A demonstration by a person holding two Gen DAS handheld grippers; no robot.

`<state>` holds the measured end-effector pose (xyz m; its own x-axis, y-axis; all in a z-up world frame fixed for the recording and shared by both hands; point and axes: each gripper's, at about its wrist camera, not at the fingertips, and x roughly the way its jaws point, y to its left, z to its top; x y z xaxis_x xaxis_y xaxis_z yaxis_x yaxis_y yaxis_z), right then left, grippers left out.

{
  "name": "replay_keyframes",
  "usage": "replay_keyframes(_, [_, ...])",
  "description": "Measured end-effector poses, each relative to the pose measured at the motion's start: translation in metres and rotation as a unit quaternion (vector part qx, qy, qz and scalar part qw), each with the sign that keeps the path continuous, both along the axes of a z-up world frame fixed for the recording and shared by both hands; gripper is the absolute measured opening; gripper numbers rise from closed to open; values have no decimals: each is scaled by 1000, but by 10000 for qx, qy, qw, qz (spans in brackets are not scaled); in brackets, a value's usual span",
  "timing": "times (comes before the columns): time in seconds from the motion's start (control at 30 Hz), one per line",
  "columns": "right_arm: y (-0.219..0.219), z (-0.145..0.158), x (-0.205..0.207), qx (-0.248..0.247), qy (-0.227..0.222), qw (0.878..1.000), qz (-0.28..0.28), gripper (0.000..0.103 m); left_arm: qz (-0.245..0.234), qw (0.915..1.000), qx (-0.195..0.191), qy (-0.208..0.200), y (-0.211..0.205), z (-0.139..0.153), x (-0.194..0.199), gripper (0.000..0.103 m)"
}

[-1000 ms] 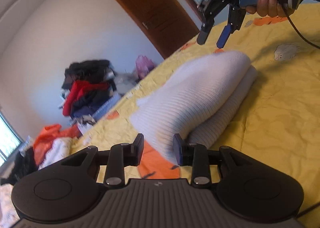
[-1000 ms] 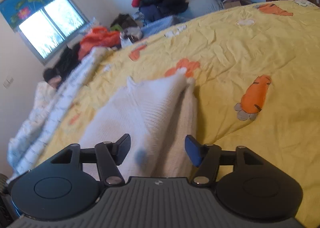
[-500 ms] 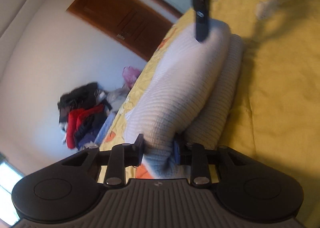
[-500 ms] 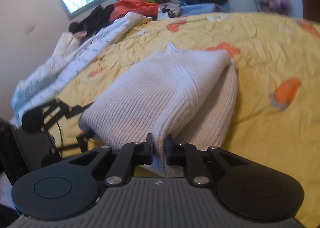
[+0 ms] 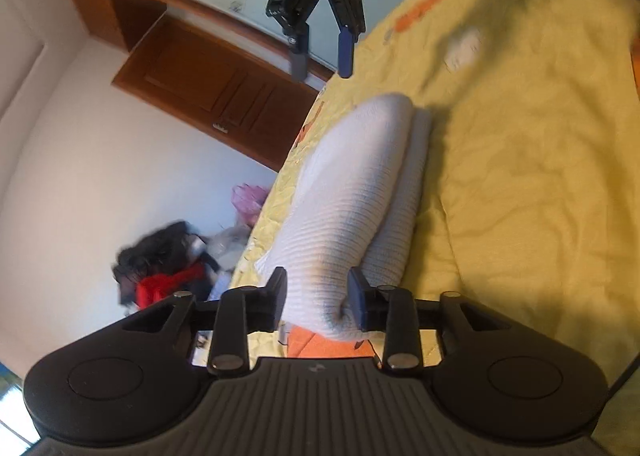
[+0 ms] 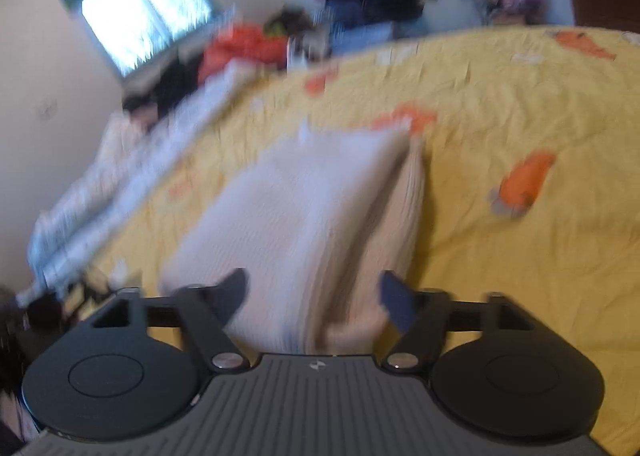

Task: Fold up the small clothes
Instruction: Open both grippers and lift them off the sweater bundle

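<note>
Both grippers have just been opening: the left gripper stands part-spread with the folded white knit garment between its fingers, the right gripper wide above its far end, so the fold looks released, and next comes setting it aside.

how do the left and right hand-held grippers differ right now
The left hand-held gripper has the folded white ribbed knit garment between its jaws, which just widened; the right hand-held gripper hangs above it, empty. The left's gap is narrower; the right's just spread wide. Both have black fingers.
</note>
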<state>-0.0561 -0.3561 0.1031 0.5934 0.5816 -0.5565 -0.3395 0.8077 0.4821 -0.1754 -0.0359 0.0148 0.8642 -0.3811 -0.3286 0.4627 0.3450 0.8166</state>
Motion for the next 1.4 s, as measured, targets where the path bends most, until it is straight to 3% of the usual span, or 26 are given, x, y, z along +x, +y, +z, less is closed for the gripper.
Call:
replay_keyframes(0.07, [-9,13,16,430,-320,9981,-298,90,366,9965,-708,251,-3,26,22,62])
replay_keyframes(0.1, [-9,16,30,584,-352,9967,-432,88,659,9899,-1206,341,-7,36,32,87])
replay_keyframes(0.13, [-4,18,43,673,-363,9959,-478,87,956,9793,-1721,465,-11,47,52,101])
replay_keyframes(0.2, [17,17,76,763,-439,9952,-436,86,1629,9425,-2750,972,-18,62,103,99])
replay_keyframes(0.27, [47,7,113,473,-327,9976,-377,85,2176,9046,-3289,1620,-27,58,149,98])
replay_keyframes(0.3, [63,-1,131,92,-243,9989,-398,79,2381,8918,-3362,1869,-33,51,167,93])
replay_keyframes(0.33, [76,-11,145,-299,-116,9986,-428,71,2524,8841,-3297,2146,-41,43,180,89])
replay_keyframes(0.4, [91,-38,168,-1002,292,9938,-379,65,2691,8739,-2975,2745,-50,19,198,89])
replay_keyframes(0.43, [91,-55,174,-1244,416,9907,-349,62,2676,8705,-3122,2706,-45,13,197,89])
replay_keyframes(0.5, [78,-66,172,-981,156,9947,-278,60,2654,8580,-3351,2848,-31,9,194,89])
replay_keyframes(0.53, [75,-68,170,-885,163,9954,-335,57,2652,8552,-3390,2887,-29,8,194,89])
replay_keyframes(0.67, [85,-60,171,-1195,141,9924,-255,58,2676,8571,-3339,2870,-32,10,197,89])
replay_keyframes(0.73, [81,-46,170,-1143,205,9915,-584,54,2689,8569,-3347,2851,-35,11,195,89])
replay_keyframes(0.8, [78,-26,158,-907,-49,9920,-872,57,2685,8571,-3348,2848,-37,14,197,89])
replay_keyframes(0.9, [92,-13,142,-648,-218,9966,-459,72,2686,8570,-3337,2864,-37,15,197,89])
replay_keyframes(0.97, [108,-23,143,-1062,-91,9940,-234,76,2680,8571,-3344,2857,-37,14,197,89])
replay_keyframes(1.03, [115,-54,154,-1564,209,9872,-221,77,2669,8594,-3354,2788,-37,12,196,90])
replay_keyframes(1.07, [110,-62,153,-1390,-43,9901,-173,77,2668,8614,-3346,2737,-37,11,196,90])
replay_keyframes(1.13, [104,-62,157,-1165,107,9928,-243,77,2693,8621,-3339,2698,-39,12,194,90])
replay_keyframes(1.2, [114,-52,156,-1543,116,9878,-164,77,2724,8637,-3383,2556,-38,18,185,90])
replay_keyframes(1.27, [114,-37,143,-1625,69,9860,-356,74,2684,8622,-3543,2429,-31,26,166,89])
replay_keyframes(1.33, [101,-20,117,-1258,-93,9907,-505,73,2633,8583,-3720,2359,-16,31,138,89])
replay_keyframes(1.37, [91,-12,99,-958,-262,9939,-474,73,2668,8536,-3796,2369,-9,32,128,89])
replay_keyframes(1.4, [83,-5,81,-735,-431,9954,-443,74,2731,8426,-3944,2447,1,32,118,89])
